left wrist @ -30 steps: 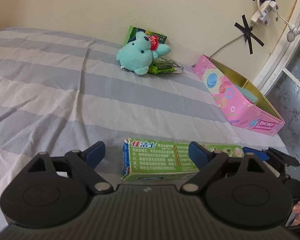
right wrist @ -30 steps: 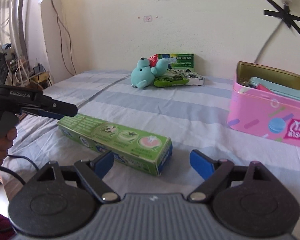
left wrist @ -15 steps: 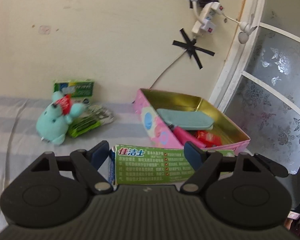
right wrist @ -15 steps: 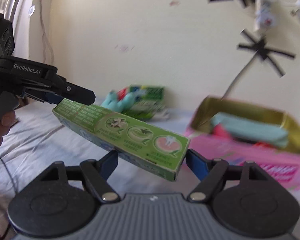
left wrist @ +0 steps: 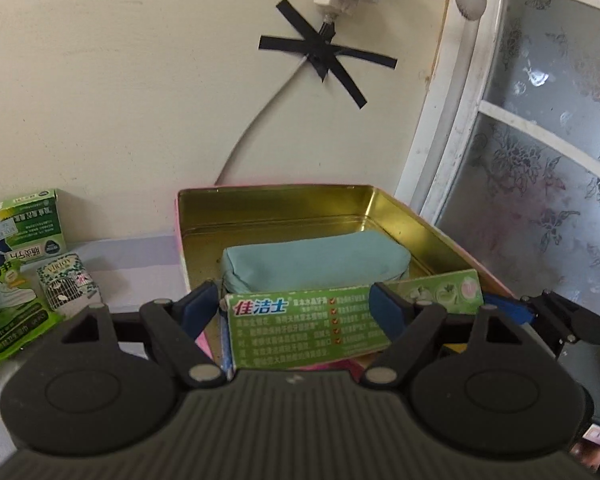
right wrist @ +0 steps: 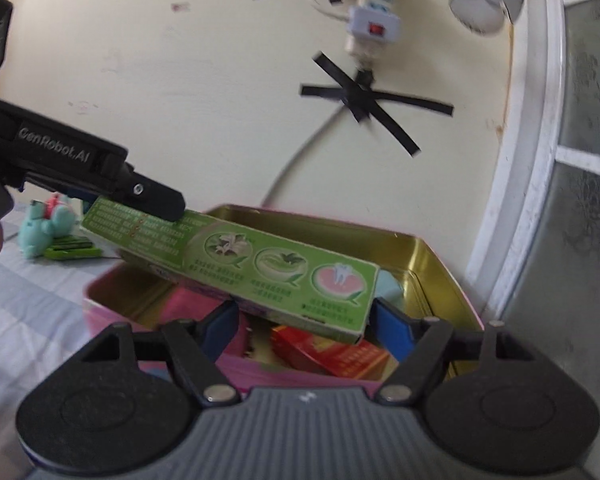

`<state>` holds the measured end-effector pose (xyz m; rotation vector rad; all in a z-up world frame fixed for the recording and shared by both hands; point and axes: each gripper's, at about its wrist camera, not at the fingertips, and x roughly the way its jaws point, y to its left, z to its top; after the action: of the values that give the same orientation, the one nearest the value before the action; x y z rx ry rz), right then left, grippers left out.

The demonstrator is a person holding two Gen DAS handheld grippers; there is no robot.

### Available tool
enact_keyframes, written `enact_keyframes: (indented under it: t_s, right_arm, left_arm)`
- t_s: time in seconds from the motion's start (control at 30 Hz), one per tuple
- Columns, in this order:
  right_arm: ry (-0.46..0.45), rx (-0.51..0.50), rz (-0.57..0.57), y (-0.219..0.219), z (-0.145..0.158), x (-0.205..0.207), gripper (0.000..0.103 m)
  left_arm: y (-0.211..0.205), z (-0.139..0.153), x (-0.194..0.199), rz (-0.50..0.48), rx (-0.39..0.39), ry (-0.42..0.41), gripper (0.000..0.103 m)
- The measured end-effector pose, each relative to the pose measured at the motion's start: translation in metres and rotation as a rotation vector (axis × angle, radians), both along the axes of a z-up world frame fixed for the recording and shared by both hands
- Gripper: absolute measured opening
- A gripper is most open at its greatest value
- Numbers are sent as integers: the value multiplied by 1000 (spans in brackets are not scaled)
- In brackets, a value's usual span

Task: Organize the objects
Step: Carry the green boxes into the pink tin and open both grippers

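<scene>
A long green toothpaste box (left wrist: 300, 326) (right wrist: 260, 266) hangs in the air over the open pink tin (left wrist: 284, 206) (right wrist: 432, 268). My left gripper (left wrist: 296, 310) is shut on one end of the box; my right gripper (right wrist: 304, 320) is shut on the other end. In the right wrist view the left gripper (right wrist: 140, 196) clamps the far end. The tin has a gold inside and holds a teal pouch (left wrist: 316, 262) and a red packet (right wrist: 332, 354).
A teal plush toy (right wrist: 46, 230), green packets (left wrist: 18, 326) and a green-white box (left wrist: 22, 226) lie by the wall on the striped bed (right wrist: 24, 308). A taped cable and power strip (right wrist: 374, 8) hang on the wall. A frosted window (left wrist: 548, 152) is at the right.
Both grippers lifted the toothpaste box off the bed and carried it right, from beside the tin to above its open top.
</scene>
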<state>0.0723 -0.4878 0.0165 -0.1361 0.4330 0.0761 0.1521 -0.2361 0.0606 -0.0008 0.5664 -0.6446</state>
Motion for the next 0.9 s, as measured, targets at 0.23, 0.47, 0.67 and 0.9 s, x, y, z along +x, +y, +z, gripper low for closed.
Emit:
enact_keyframes:
  t_s: [0.23,0.47,0.67,0.9]
  right_arm:
    - [-2,158,-61,-22,-15,7,84]
    - [-35,243,-95,-22,-12,-15,84]
    - [-65,335,-117,-14,-5,-44,84]
    - [-40,418,-117,11,-10,-73,84]
  left_arm:
    - [-5,-11,-6,42,76,-2,84]
    - [-3,-4,-32,70,141,-54,85]
    - [9,-3,-60,82,166,-80,85]
    - [33,-9,-83,104,186,-100,85]
